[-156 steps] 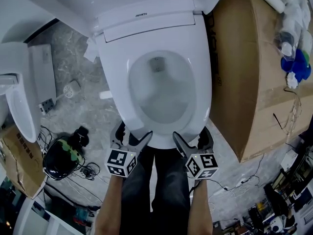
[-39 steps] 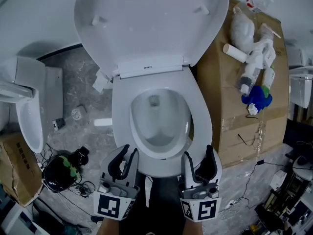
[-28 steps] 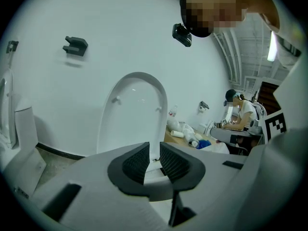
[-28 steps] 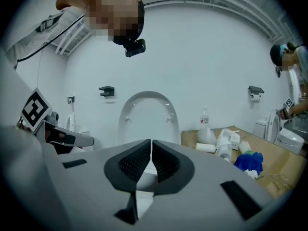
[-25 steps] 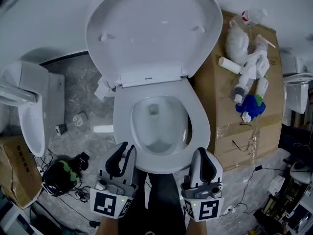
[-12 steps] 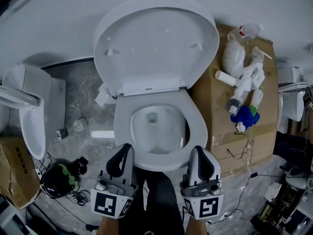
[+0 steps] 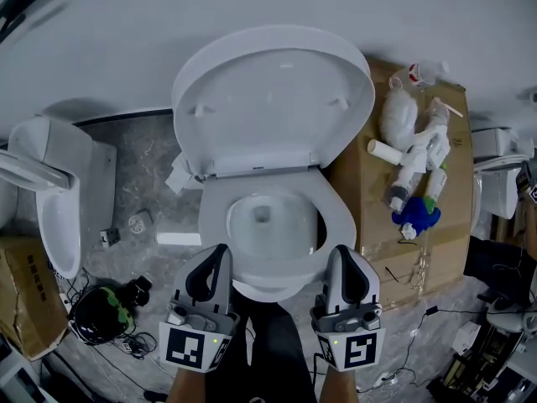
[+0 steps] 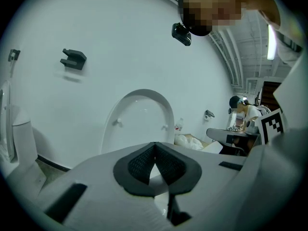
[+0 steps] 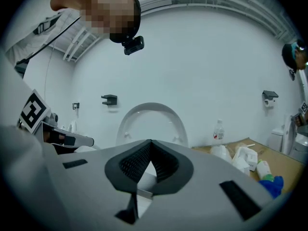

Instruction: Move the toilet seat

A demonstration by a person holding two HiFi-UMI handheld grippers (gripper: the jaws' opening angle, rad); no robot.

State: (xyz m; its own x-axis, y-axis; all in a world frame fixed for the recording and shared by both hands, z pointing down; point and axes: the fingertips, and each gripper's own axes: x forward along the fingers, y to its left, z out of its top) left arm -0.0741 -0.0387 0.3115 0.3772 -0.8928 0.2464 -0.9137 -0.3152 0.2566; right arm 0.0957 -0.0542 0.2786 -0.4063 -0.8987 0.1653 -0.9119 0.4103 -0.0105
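Two toilets: the middle toilet (image 7: 340,221) and the left toilet (image 7: 54,225). One raised lid (image 7: 277,99). Two hand-held grippers: the left hand-held gripper (image 7: 212,257) and the right hand-held gripper (image 7: 346,257). Two cardboard boxes: the right box (image 7: 377,183) and the left box (image 7: 21,300). The bottles are too jumbled to count.

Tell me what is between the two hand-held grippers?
In the head view, the front of the toilet seat and the person's dark trousers lie between the left hand-held gripper and the right hand-held gripper.
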